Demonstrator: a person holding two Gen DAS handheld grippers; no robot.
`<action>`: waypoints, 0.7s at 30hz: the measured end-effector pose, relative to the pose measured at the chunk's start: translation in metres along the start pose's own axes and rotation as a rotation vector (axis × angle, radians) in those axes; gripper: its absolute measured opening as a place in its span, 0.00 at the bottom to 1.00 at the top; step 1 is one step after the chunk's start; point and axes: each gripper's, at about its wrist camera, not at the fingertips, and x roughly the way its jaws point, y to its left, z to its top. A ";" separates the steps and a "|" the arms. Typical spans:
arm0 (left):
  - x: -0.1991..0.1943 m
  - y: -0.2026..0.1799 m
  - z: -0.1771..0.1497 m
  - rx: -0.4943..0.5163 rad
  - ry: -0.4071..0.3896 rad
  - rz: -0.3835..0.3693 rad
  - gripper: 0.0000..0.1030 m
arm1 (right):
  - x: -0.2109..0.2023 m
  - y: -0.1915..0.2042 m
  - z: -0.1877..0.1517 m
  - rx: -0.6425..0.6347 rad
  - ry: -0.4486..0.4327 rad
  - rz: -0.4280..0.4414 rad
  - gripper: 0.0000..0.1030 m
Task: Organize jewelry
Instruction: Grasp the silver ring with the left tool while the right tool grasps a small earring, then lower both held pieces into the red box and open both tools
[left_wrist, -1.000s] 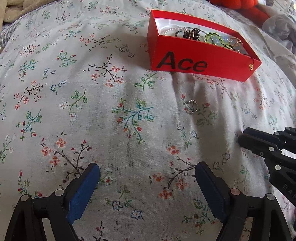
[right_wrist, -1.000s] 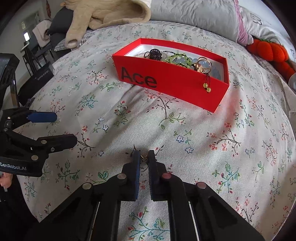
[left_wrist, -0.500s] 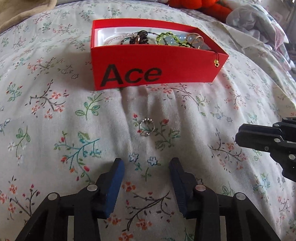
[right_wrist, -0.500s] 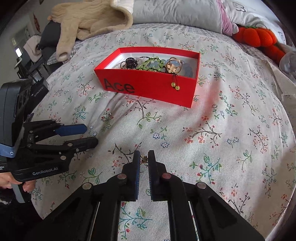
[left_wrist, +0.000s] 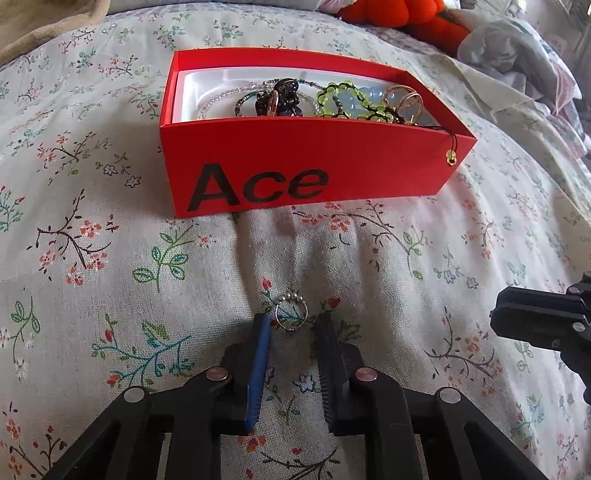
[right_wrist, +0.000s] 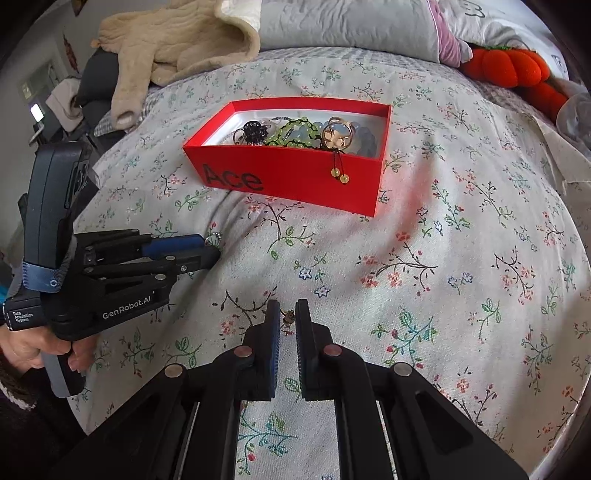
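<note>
A red "Ace" box (left_wrist: 306, 173) sits on the floral bedspread and holds several bracelets, beads and rings; it also shows in the right wrist view (right_wrist: 295, 177). A small silver ring with pearl beads (left_wrist: 291, 313) lies on the cloth in front of the box. My left gripper (left_wrist: 293, 325) is open, its tips on either side of the ring; it shows in the right wrist view (right_wrist: 210, 247) too. My right gripper (right_wrist: 287, 314) is shut on a small gold-brown jewelry piece (right_wrist: 288, 317), held just above the bedspread, to the right of the left gripper.
A beige sweater (right_wrist: 177, 48) and grey pillows (right_wrist: 351, 26) lie at the bed's head. An orange pumpkin plush (right_wrist: 513, 66) and crumpled clothes (left_wrist: 517, 62) sit at the far right. The bed edge drops off at the left, near a chair (right_wrist: 74, 103).
My left gripper has swung toward the box, moved up to the ring and narrowed its fingers around it. My right gripper has stayed shut on its piece, shifting slightly.
</note>
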 end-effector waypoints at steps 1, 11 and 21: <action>0.000 0.000 0.000 0.005 -0.001 0.005 0.16 | 0.000 0.000 0.000 0.002 0.000 0.000 0.08; -0.002 -0.003 0.001 0.038 0.000 0.045 0.00 | -0.009 -0.004 0.003 0.019 -0.028 -0.003 0.08; -0.021 -0.004 0.005 0.004 -0.035 0.031 0.00 | -0.023 -0.018 0.018 0.068 -0.080 -0.011 0.08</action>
